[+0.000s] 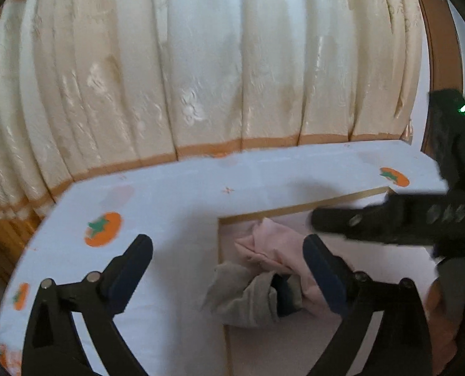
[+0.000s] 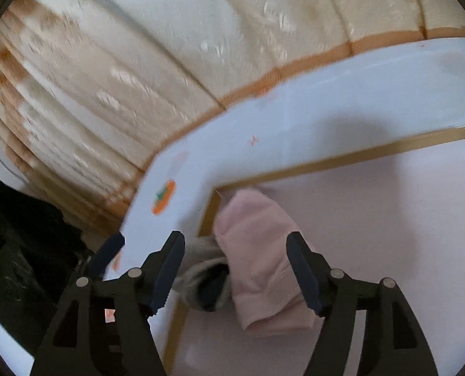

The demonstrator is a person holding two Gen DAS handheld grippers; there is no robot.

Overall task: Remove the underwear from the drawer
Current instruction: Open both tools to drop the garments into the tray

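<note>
One drawer [image 2: 357,219], two garments: one pink [image 2: 257,250], one grey [image 1: 241,297] (partly tucked under), two grippers [image 1: 229,263] [image 2: 235,269]

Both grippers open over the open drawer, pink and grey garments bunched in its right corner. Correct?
Not quite: the garments sit in the drawer's left corner, not the right. The right wrist view shows the pink garment and grey garment against the left wall. The rest holds: left gripper and right gripper are open.

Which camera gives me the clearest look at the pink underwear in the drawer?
The right wrist view: the pink underwear lies nearly whole between that gripper's open fingers. The left wrist view shows it farther off, partly hidden by a finger and the grey garment.
</note>
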